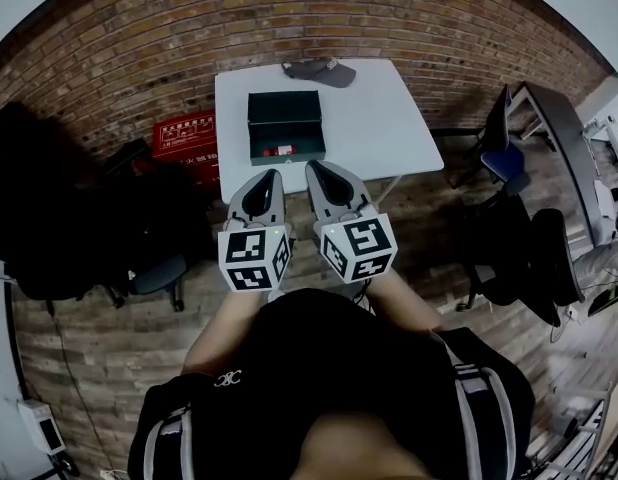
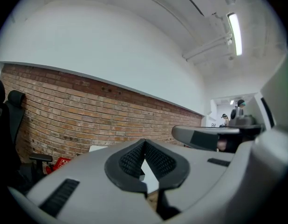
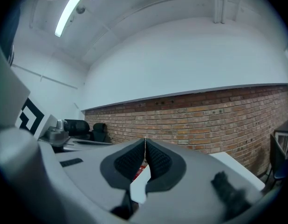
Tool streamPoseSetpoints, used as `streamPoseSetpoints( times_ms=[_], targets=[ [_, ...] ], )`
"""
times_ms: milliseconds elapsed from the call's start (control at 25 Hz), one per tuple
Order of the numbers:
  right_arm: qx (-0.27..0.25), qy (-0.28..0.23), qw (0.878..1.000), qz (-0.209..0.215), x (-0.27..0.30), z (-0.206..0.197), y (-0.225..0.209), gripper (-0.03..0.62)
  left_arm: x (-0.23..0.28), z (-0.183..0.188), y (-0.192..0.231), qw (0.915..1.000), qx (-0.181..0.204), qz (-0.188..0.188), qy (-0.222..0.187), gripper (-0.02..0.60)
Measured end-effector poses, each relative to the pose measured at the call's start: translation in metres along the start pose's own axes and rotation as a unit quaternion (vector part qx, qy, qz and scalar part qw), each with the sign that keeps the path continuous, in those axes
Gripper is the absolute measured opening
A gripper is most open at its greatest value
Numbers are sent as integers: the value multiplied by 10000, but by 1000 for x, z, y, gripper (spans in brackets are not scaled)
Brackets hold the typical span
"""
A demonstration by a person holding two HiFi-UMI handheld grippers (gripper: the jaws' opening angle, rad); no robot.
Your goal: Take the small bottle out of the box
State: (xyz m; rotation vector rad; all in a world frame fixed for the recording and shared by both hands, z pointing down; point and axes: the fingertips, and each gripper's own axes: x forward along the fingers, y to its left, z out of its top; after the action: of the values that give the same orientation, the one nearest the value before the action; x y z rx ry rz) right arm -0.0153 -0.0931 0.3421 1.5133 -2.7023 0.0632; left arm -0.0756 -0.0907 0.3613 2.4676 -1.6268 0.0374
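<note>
The head view looks from above the person's shoulders, forward and steeply down. The left gripper [image 1: 272, 175] and right gripper [image 1: 314, 166] are close below it, the white desk [image 1: 389, 128] lies farther out, and the brick wall [image 1: 289, 18] is beyond. The left gripper view sits just behind its own jaws and faces roughly level toward that wall. The right gripper view does the same. All three views share the wall and the desk. Each gripper view catches the other gripper at its side.
</note>
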Motion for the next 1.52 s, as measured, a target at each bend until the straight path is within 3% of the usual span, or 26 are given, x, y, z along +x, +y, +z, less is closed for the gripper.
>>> streamPoseSetpoints(
  times_ms=[440, 760, 1120, 1520],
  targets=[
    [-35, 163, 9998, -77, 64, -11, 8, 31, 19, -8, 59, 9999, -67, -47, 141, 12],
    [-38, 304, 9995, -95, 80, -22, 3, 31, 37, -20, 66, 9992, -104, -188, 350, 12],
    [-56, 339, 9993, 115, 105, -30, -28, 31, 87, -20, 65, 9985, -58, -228, 497, 12],
    [149, 449, 9984, 325, 151, -41, -84, 31, 151, -14, 74, 9975, 120, -14, 694, 12]
  ],
)
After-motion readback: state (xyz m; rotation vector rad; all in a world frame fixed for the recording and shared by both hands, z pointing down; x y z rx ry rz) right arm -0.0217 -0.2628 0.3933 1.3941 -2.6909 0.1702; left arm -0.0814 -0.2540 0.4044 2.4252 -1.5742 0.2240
